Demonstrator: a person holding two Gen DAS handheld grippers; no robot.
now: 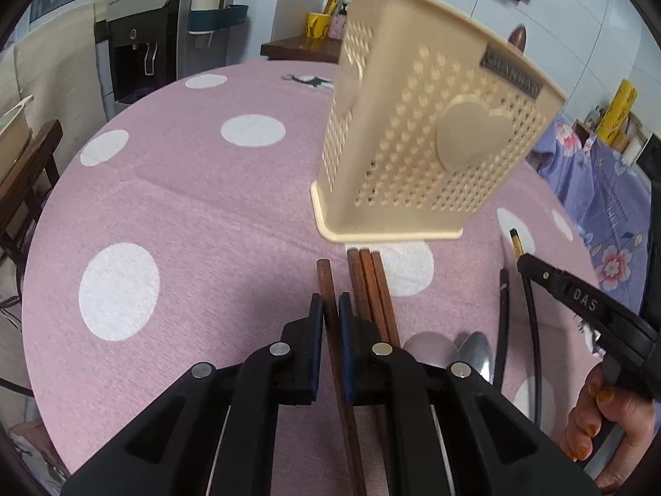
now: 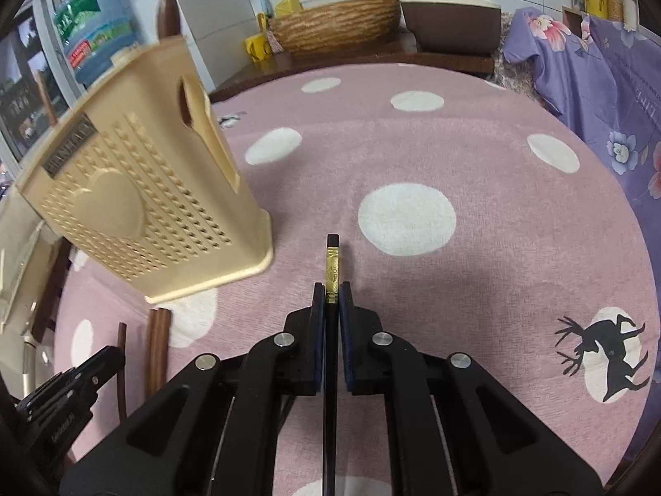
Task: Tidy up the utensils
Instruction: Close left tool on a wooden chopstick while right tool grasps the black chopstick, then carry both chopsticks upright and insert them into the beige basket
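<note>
A beige perforated utensil holder point(image 1: 429, 140) with a heart on its side stands on the pink dotted tablecloth; it also shows in the right wrist view point(image 2: 136, 206). My left gripper point(image 1: 330, 310) is shut on a brown wooden chopstick point(image 1: 326, 285). Three more brown chopsticks point(image 1: 369, 285) lie beside it, just before the holder. My right gripper point(image 2: 331, 293) is shut on a black chopstick with a gold band point(image 2: 332, 268). It shows in the left wrist view point(image 1: 533, 266) at the right. Two spoons point(image 1: 450, 349) and another black chopstick point(image 1: 502, 322) lie between the grippers.
The round table point(image 2: 454, 157) carries a pink cloth with white dots and a black deer print point(image 2: 611, 355). A side counter with a yellow mug point(image 2: 256, 47) and woven basin point(image 2: 338, 22) stands behind. A purple floral cloth point(image 2: 599, 78) lies at the right.
</note>
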